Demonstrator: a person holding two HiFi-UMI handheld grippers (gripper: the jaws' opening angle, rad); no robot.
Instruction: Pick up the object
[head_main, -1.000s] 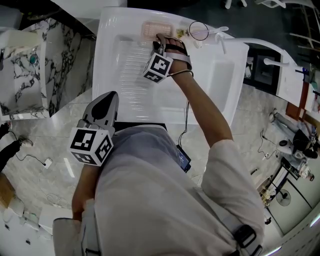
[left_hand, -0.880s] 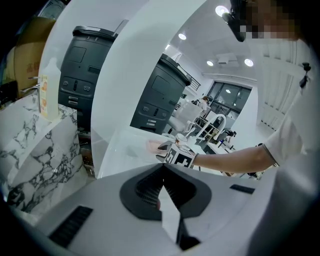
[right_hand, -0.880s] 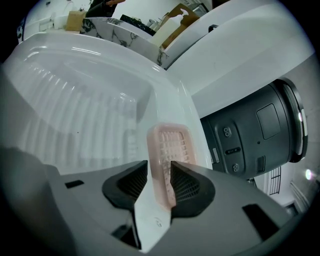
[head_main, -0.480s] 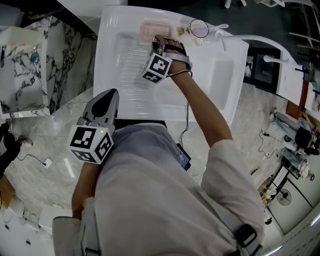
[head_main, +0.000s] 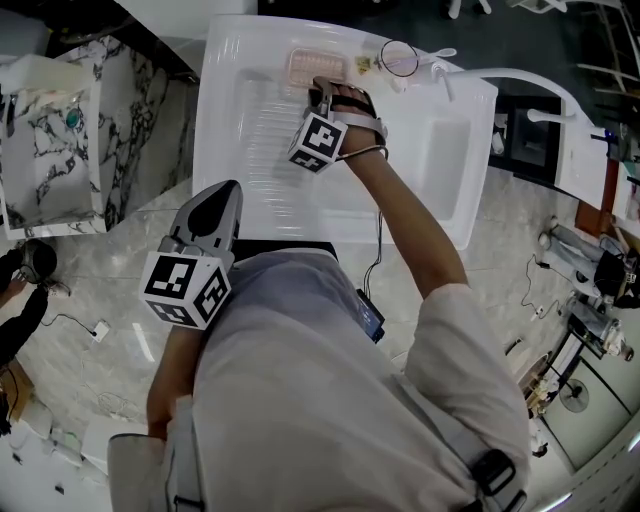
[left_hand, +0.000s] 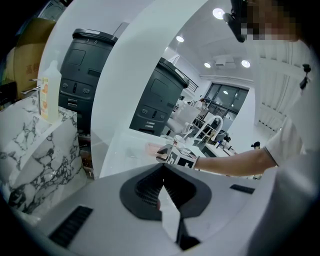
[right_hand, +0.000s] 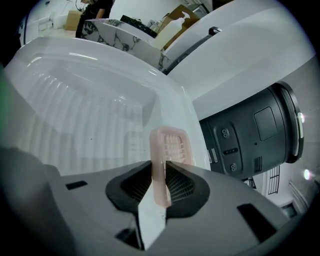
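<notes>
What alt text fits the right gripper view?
The right gripper, its jaws having just been closing, pinches the near edge of a pink dish with a slotted face, at the rim of a white ribbed basin. A black machine stands beyond, at the right.

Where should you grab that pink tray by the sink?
The pink tray lies flat on the sink ledge, so pinch its thin near rim from above, at a slant. The right gripper has just been closing its fingers on that rim.
</notes>
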